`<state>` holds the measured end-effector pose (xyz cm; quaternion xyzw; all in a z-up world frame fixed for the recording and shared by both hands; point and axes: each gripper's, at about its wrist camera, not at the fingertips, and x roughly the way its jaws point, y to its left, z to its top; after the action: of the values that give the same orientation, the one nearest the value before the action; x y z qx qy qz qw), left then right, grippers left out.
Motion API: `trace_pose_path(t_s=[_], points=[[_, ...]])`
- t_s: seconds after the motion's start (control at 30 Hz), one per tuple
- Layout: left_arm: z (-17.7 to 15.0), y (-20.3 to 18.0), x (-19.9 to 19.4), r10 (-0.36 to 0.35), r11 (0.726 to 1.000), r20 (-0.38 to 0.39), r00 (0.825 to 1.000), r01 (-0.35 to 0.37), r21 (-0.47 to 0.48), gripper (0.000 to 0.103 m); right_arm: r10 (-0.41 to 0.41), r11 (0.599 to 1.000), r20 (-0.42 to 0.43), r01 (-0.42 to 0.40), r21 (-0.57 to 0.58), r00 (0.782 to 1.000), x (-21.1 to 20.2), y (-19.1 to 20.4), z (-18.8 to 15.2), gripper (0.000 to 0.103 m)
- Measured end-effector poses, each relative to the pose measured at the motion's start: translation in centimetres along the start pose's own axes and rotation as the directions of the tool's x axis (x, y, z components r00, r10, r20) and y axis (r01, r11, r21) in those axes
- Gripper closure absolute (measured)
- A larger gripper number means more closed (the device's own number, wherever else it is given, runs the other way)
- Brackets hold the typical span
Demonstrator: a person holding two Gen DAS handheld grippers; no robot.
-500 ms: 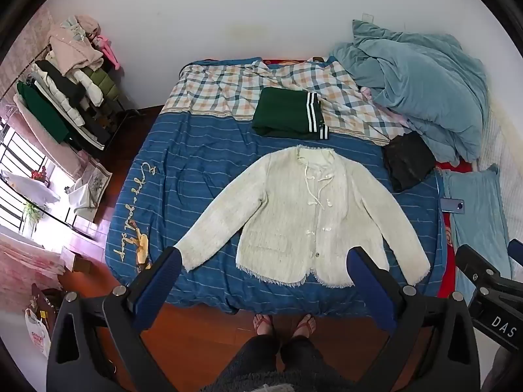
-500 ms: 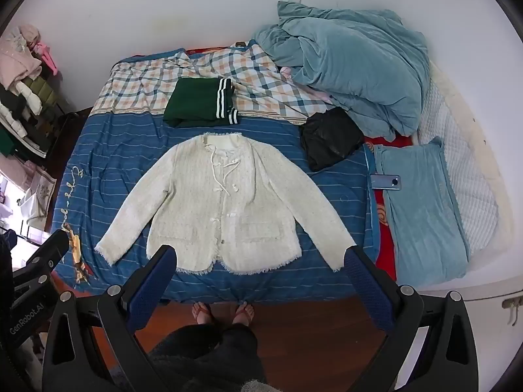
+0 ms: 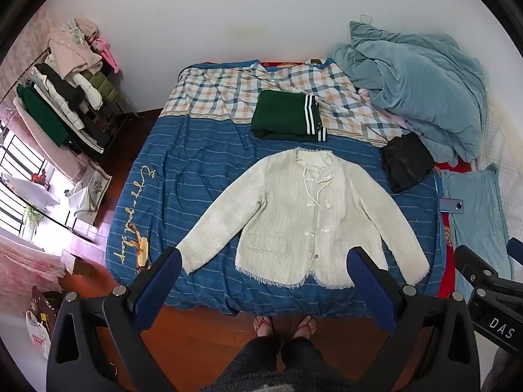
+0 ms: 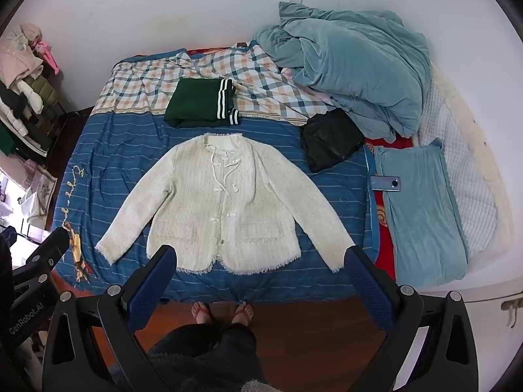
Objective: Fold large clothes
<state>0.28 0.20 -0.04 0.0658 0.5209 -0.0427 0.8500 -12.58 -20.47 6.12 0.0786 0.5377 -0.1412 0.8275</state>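
Observation:
A cream tweed jacket [image 3: 304,215] lies flat and face up on the blue striped bedspread [image 3: 183,176], sleeves spread out to both sides, hem toward me. It also shows in the right wrist view [image 4: 225,205]. My left gripper [image 3: 263,285] is open and empty, held high above the near bed edge, its fingertips framing the left cuff and the hem. My right gripper [image 4: 260,282] is open and empty at the same height, framing the hem and the right cuff.
A folded green garment with white stripes [image 3: 287,116] lies behind the jacket's collar. A black garment [image 3: 407,163], a heaped teal quilt [image 3: 421,88], a teal pillow [image 4: 421,215] and a phone [image 4: 385,183] lie to the right. A clothes rack [image 3: 62,98] stands at left. My feet [image 3: 284,323] are at the bed edge.

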Motion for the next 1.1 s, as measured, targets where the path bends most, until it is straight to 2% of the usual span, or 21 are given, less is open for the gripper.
trace_pose_path(t_s=[1.1], points=[[1.5, -1.3, -1.5, 0.007, 1.0, 0.013, 1.0, -0.007, -0.003, 0.0, 0.0, 1.0, 0.007, 0.0, -0.004, 1.0, -0.6, 0.4, 0.1, 0.0]])
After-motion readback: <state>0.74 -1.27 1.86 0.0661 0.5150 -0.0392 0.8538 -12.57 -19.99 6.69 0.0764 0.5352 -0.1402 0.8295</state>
